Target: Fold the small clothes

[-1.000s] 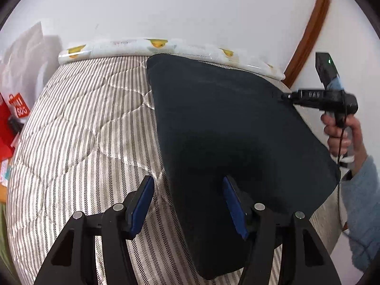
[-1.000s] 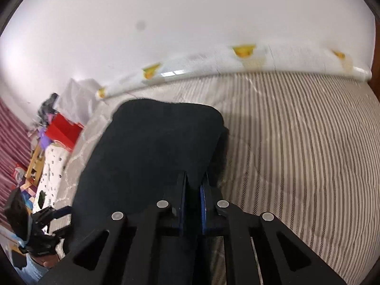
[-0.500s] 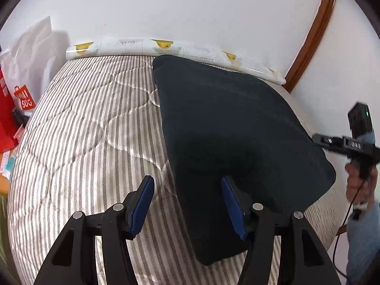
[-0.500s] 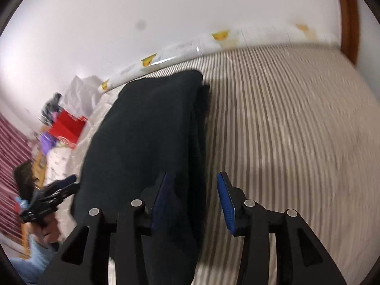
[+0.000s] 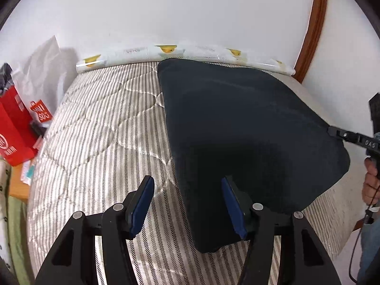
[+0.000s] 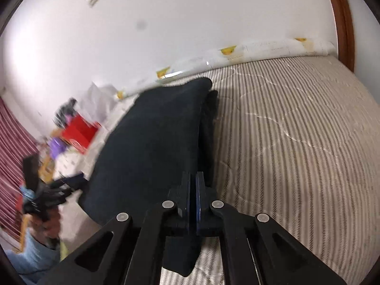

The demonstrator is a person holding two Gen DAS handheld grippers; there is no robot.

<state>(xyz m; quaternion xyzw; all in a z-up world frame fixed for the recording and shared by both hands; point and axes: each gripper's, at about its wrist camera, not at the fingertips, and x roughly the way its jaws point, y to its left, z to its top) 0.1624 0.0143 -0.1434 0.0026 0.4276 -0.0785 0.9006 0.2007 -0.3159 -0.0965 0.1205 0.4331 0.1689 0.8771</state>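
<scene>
Your left gripper [image 5: 187, 204] hangs apart over the dark garment's [image 5: 237, 130] near edge on the striped bed [image 5: 99, 128], your right gripper [image 6: 193, 190] clamps its corner, and the red bag's [image 5: 14, 130] writing is unreadable.

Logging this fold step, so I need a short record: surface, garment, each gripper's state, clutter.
surface: striped mattress
garment: dark cloth, folded, lying flat
left gripper: open, over the cloth's near edge
right gripper: shut on the cloth's edge
clutter: red bags beside the bed
</scene>
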